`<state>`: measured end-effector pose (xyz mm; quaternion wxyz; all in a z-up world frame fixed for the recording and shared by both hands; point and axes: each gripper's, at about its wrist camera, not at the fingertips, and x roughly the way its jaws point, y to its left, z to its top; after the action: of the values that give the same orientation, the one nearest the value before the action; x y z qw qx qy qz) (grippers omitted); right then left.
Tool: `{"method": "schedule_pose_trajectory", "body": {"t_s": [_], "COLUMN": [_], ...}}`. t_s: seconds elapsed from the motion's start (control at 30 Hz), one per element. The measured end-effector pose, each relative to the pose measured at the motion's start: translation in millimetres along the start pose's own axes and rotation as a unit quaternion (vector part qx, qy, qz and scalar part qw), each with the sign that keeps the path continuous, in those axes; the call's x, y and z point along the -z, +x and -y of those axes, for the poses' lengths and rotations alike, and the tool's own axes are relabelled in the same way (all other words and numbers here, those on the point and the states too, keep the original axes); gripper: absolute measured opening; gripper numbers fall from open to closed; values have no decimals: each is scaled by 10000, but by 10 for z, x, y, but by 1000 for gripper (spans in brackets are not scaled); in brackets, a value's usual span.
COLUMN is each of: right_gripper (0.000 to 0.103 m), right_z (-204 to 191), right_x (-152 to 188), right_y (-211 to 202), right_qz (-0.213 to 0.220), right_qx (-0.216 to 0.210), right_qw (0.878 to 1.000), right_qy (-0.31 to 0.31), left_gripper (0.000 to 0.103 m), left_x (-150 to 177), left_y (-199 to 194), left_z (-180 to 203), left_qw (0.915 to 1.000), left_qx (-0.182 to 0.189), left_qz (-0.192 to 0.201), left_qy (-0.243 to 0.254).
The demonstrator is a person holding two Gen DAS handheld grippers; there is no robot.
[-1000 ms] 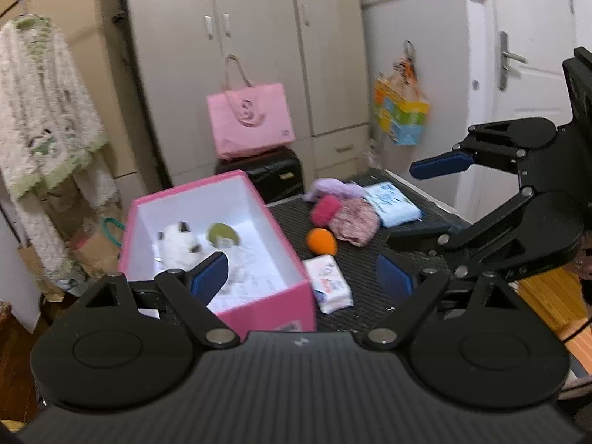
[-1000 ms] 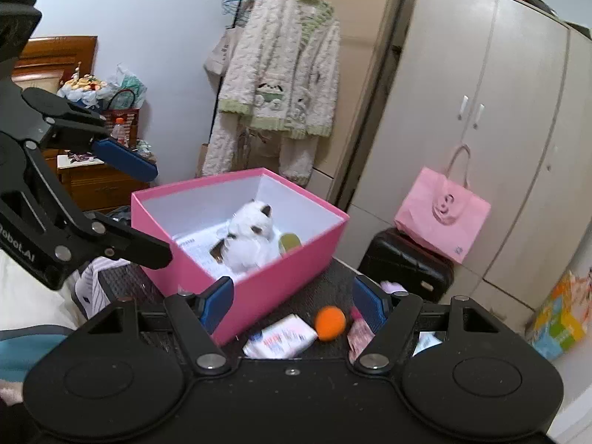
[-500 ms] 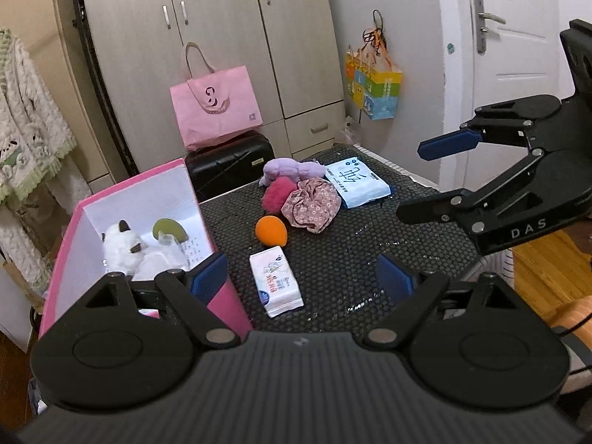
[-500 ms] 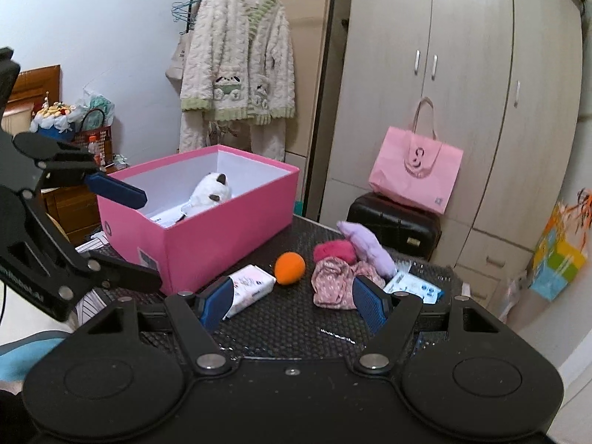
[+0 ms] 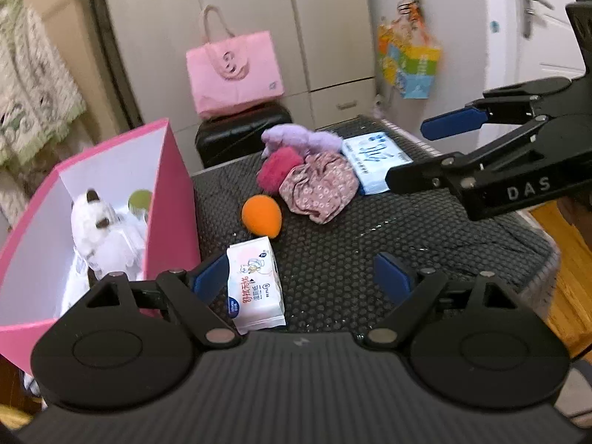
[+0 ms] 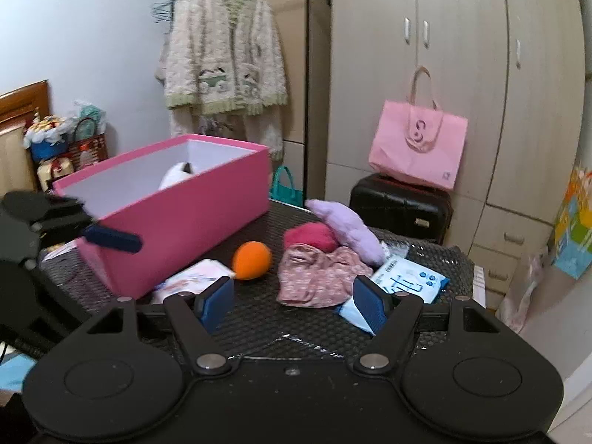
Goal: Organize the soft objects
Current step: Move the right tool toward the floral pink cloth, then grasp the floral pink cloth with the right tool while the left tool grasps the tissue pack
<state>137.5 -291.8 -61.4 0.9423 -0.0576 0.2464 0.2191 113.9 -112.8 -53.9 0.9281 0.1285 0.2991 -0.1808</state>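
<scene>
A pink box [image 5: 172, 199] [image 6: 192, 218] stands at the table's left and holds a white plush cat [image 5: 98, 222] and a green item [image 5: 140, 199]. On the black mesh table lie an orange sponge [image 5: 261, 214] [image 6: 251, 260], a white wipes pack [image 5: 255, 285], a floral cloth [image 5: 320, 190] [image 6: 320, 277], a red fluffy item [image 5: 277, 170], a purple plush [image 5: 299, 140] [image 6: 347, 231] and a blue wipes pack [image 5: 373, 159] [image 6: 403, 285]. My left gripper [image 5: 301, 277] is open above the white pack. My right gripper [image 6: 292, 299] is open, low before the floral cloth.
A pink tote bag [image 5: 235, 74] sits on a black suitcase [image 5: 240, 137] behind the table, before wardrobes. A cardigan [image 6: 225, 59] hangs at the left. A colourful bag [image 5: 409, 63] hangs by the door. The table's right edge [image 5: 540, 236] drops to a wooden floor.
Both grippers have swung from the pink box towards the loose items and moved lower and closer to the table. Both stay open and empty.
</scene>
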Motion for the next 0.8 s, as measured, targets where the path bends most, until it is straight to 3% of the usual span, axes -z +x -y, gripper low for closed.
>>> {"method": "schedule_pose_trajectory", "body": {"t_s": [0.13,0.27,0.4,0.5,0.63,0.8], "right_gripper": [76,76,76,76,76,76], "right_z": [206,328,399,445,489,494], "right_x": [8,-32,-95,-136,-148,-142], "right_y": [251,490,665,788,948,1105], "right_qz": [-64,-128,-230,-277,-312,-287], "right_qx": [-127,-318,-504,-696,-846,-954], "right_qw": [9998,9994,9981,9964,9949,9926], "right_qy": [112,-35,-278,-385,-441,-689], "left_gripper": [84,84,80,79,60,57], "left_x": [4,24,47,53,-22,-99], "left_y": [165,318,381,478,731,911], "left_z": [150,329,404,460,419,289], "left_qw": [9980,9906,9896,9849,9792,9736], "left_qx": [-601,-1307,-1390,-1671,-2018,-2219], "left_qz": [121,281,322,323,-39,-519], "left_qy": [170,287,180,316,185,-121]}}
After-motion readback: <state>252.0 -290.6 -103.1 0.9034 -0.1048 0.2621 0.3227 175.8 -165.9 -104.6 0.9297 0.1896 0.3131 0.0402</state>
